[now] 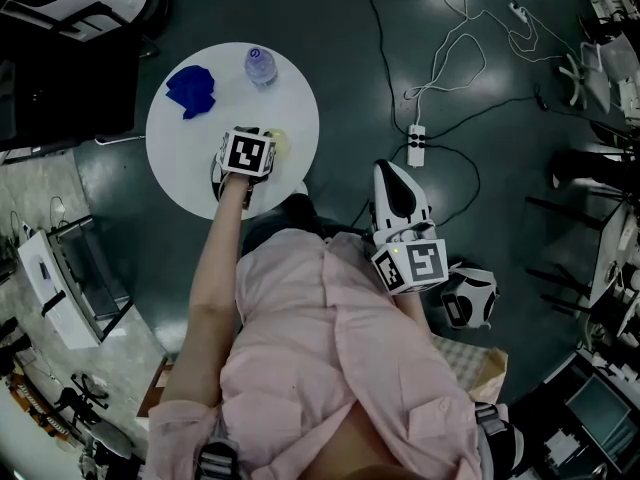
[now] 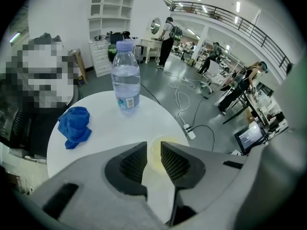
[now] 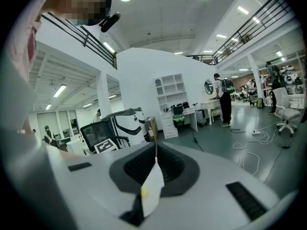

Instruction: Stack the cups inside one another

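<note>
table [image 2: 100,119]: smooth matt white | cloth [image 2: 74,126]: soft blue fabric | bottle [image 2: 125,80]: clear plastic | cup [image 2: 154,151]: translucent plastic | floor [image 1: 400,28]: glossy

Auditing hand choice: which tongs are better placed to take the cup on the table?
Likely left: left tongs hover open over the yellowish cup; right tongs are shut, off the table.

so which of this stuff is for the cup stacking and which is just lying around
For the job: pale yellow cup; left gripper, jaws apart over it; right gripper, shut, off the table.
Just lying about: water bottle; blue cloth; power strip on the floor.
</note>
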The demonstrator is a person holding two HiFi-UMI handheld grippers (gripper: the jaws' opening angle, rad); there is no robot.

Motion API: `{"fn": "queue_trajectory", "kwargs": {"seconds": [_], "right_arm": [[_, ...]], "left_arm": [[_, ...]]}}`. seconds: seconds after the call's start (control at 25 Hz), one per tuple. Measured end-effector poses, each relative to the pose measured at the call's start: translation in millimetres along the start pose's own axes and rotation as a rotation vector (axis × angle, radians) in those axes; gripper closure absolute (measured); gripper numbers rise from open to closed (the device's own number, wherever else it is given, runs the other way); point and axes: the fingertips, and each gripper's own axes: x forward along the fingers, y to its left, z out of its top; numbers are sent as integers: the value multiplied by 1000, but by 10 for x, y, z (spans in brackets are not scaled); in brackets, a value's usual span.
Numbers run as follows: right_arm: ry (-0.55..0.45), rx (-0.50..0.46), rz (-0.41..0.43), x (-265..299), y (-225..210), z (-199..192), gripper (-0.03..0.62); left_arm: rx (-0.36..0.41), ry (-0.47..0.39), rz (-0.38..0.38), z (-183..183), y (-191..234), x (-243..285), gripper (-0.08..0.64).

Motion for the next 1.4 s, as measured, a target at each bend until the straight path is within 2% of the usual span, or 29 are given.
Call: {"fn": "queue_trajectory", "kwargs": {"seconds": [0.16,0.28,0.48,0.8,1.12,1.4], "right_arm": [[1,-1,8,-6,7,5,560],[3,-6,21,7,41,-1,560],[2,-13,47,32,105,4,560],[9,-28,104,76,248,-16,560],[14,-30,164,134,435,-50,560],[32,-57,215,236,625,-91,560]], "left_arm": [[-9,-99,7,167,-25,-151,475],[1,-172,35,275,8,-268,515],[3,-292,51,497,-22,-562,540],[-3,-608,62,845,-161,-1235,540],[-7,-874,78,882,-335,-2099,540],[7,-1080,152,682,-350,-2832,540]]}}
